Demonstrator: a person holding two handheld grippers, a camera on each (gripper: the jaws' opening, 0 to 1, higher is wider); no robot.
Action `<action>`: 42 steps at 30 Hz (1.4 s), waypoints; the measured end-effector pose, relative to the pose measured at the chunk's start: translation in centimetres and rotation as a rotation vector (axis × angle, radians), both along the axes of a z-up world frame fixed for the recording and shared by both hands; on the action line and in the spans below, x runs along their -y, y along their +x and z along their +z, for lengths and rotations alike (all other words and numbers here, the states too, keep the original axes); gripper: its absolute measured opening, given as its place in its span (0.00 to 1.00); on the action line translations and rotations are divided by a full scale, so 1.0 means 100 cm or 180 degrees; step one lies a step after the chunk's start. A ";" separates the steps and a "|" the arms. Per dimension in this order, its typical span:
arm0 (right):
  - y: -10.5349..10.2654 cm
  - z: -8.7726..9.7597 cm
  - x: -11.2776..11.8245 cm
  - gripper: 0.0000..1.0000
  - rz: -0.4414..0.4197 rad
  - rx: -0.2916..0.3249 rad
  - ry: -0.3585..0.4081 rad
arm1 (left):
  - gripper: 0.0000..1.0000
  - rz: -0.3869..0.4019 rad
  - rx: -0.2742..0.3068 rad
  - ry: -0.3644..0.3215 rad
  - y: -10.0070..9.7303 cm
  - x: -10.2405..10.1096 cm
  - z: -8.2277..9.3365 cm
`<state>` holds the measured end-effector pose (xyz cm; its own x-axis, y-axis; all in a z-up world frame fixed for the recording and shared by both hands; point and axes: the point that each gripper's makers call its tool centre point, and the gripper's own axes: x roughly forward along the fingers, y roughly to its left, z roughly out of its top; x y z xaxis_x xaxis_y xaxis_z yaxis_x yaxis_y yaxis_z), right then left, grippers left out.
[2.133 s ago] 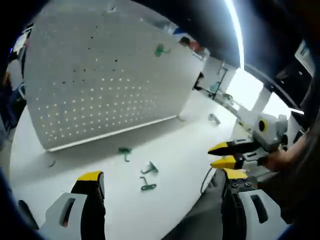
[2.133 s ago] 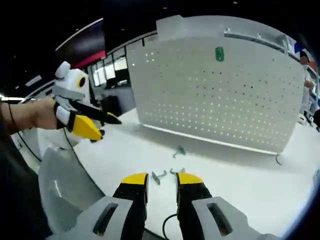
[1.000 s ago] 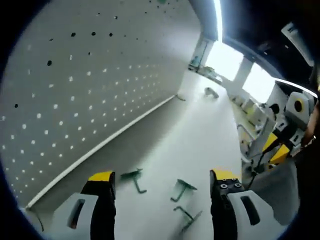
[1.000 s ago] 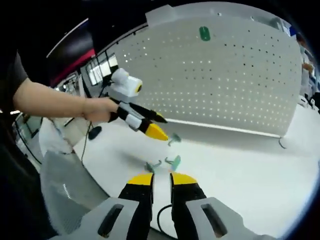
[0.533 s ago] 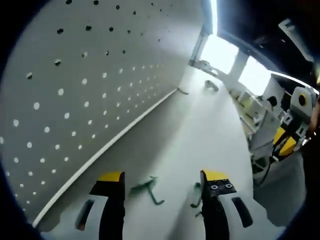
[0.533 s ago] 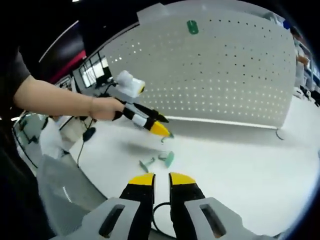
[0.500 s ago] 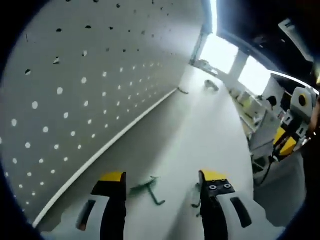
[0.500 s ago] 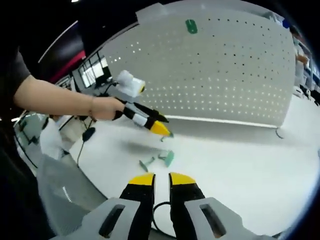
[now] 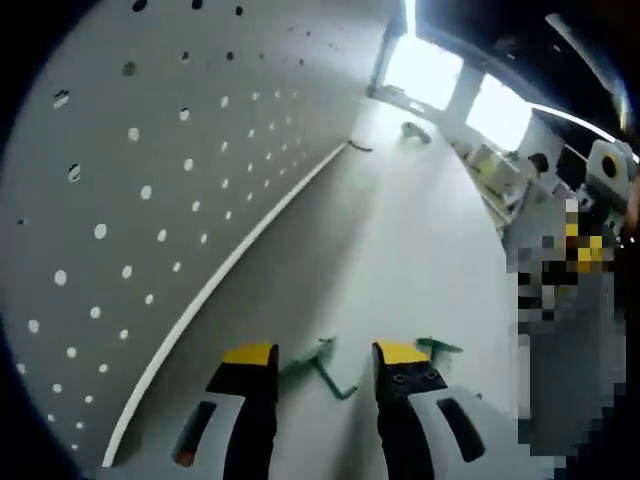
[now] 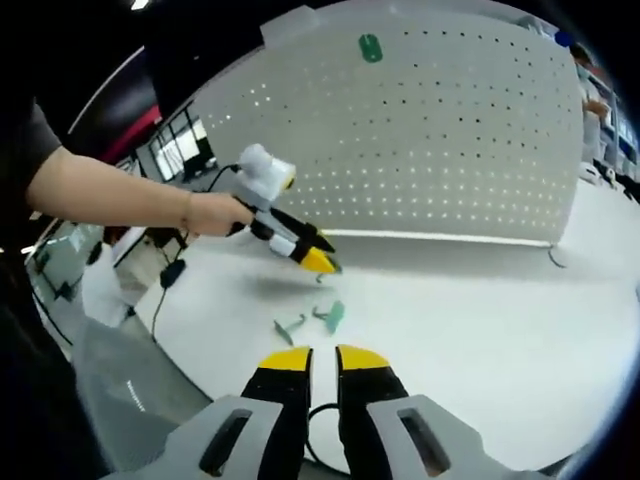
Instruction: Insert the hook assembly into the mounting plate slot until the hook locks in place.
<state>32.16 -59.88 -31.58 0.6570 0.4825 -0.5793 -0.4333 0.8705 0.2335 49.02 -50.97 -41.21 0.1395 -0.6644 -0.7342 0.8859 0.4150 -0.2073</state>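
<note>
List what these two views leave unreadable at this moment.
- Left gripper view: whether the left gripper touches the green hook between its yellow tips; motion blur smears the hook.
- Right gripper view: the left gripper tip covers that hook; contact cannot be judged.
- Right gripper view: the green piece high on the pegboard is too small to identify.

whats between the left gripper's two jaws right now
A green hook lies on the white table between the yellow tips of the left gripper, in the left gripper view. The jaws stand apart, not yet shut on it.
</note>
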 end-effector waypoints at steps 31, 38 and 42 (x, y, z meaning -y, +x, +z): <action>-0.001 -0.009 0.009 0.03 -0.0168 -0.0102 0.0151 | 0.14 -0.0367 -0.0033 0.0618 -0.020 -0.014 -0.014; -0.002 -0.008 0.009 0.03 -0.0182 -0.0089 0.0170 | 0.15 -0.0374 0.0007 0.0660 -0.025 -0.015 -0.015; -0.004 -0.008 0.009 0.03 -0.0193 -0.0094 0.0180 | 0.16 -0.0385 0.0051 0.0679 -0.024 -0.015 -0.015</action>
